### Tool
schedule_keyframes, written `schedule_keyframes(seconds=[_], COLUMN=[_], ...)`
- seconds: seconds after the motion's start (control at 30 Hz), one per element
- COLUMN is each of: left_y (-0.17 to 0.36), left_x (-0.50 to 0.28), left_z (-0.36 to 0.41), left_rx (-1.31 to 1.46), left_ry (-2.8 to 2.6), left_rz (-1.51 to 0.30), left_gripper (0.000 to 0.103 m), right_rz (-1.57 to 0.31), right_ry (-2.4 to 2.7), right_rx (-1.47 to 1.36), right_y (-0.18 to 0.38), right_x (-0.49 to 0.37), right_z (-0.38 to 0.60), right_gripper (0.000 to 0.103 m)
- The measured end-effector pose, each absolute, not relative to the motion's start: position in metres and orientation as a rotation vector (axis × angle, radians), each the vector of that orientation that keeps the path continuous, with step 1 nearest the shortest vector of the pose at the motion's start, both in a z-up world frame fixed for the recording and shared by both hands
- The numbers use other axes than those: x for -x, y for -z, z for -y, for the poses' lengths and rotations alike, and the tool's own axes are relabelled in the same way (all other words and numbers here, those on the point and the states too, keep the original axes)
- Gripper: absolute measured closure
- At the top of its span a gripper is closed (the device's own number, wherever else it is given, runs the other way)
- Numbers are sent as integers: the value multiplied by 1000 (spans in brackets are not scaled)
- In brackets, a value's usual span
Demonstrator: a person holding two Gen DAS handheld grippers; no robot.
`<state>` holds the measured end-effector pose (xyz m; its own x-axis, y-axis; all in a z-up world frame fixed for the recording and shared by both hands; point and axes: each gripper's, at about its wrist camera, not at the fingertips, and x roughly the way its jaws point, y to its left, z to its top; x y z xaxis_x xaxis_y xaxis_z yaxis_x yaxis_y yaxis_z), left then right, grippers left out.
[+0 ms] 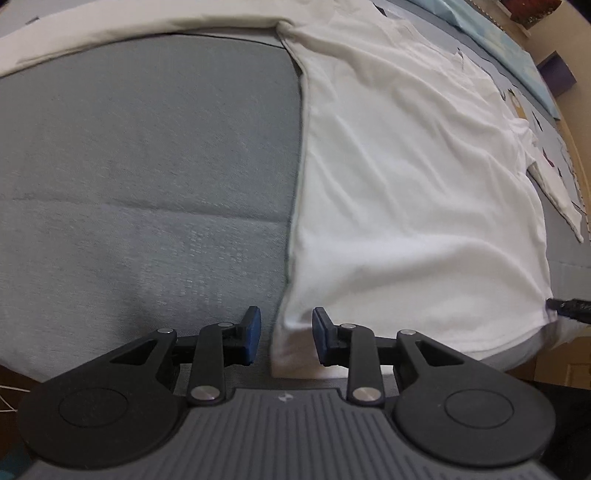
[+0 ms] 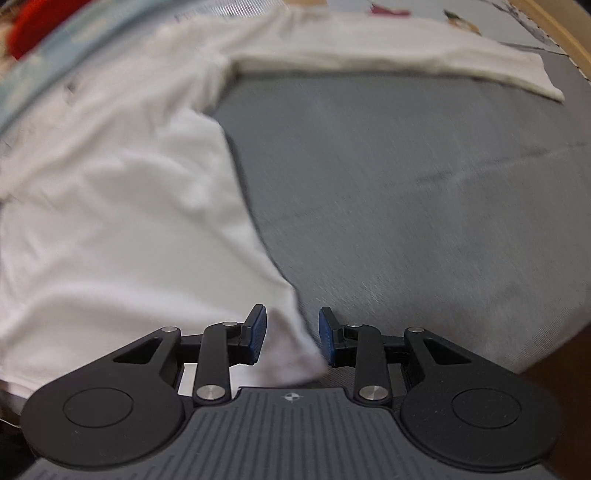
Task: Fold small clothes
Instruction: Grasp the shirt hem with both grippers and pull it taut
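Note:
A white long-sleeved shirt lies spread flat on a grey-blue bed cover. One sleeve stretches out to the left along the top of the left wrist view. My left gripper points down over the shirt's near left hem corner. It is open, and the corner lies loose between the blue pads. In the right wrist view the shirt fills the left side and its other sleeve runs to the right. My right gripper is open over the near right hem corner, which sits between the pads unpressed.
The bed's near edge runs just below both grippers. A light blue cushion or blanket lies beyond the shirt, with a red thing near it. A wooden bed frame borders the far right. A dark tip shows at the shirt's right hem.

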<state>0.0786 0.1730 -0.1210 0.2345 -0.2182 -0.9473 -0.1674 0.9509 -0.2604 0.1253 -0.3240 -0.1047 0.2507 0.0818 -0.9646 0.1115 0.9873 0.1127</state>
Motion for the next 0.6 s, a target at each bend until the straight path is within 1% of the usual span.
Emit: schedule_keyframes(seconds=[0.07, 0.1, 0.13, 0.17, 0.2, 0.23, 0.37, 0.4, 0.5, 0.6], left_y=[127, 129, 131, 131, 129, 124, 92, 89, 101, 106], left_x=[-80, -81, -81, -81, -80, -79, -68, -64, -56, -50], left_z=[-167, -163, -159, -154, -151, -149, -163, -166, -163, -143], left_rx=[306, 274, 233, 194, 172, 158, 160, 150, 41, -54], left_ry=[43, 40, 41, 52, 75, 99, 104, 99, 81, 148], left_rz=[-1369, -1388, -1401, -1403, -1399, -1386, -1270, -1268, -1361, -1384], left_gripper=[69, 69, 72, 87, 95, 96, 97, 97, 97, 97], right_rz=[-1358, -1373, -1376, -1381, -1384, -1390, -1395, -1391, -1410, -1448], right_ry=[23, 7, -20, -54, -73, -88, -154, -163, -171, -224], right_rx=[-137, -125, -122, -128, -130, -135, -175, -185, -144, -76], right_y=[113, 115, 114, 114, 113, 111, 100, 97, 96, 98], right_x=[-120, -118, -115, -112, -109, -106, -93, -90, -84, -80], right_z=[324, 322, 320, 319, 319, 320, 327, 330, 338, 331], right_gripper=[71, 75, 92, 96, 96, 96, 97, 97, 97, 97])
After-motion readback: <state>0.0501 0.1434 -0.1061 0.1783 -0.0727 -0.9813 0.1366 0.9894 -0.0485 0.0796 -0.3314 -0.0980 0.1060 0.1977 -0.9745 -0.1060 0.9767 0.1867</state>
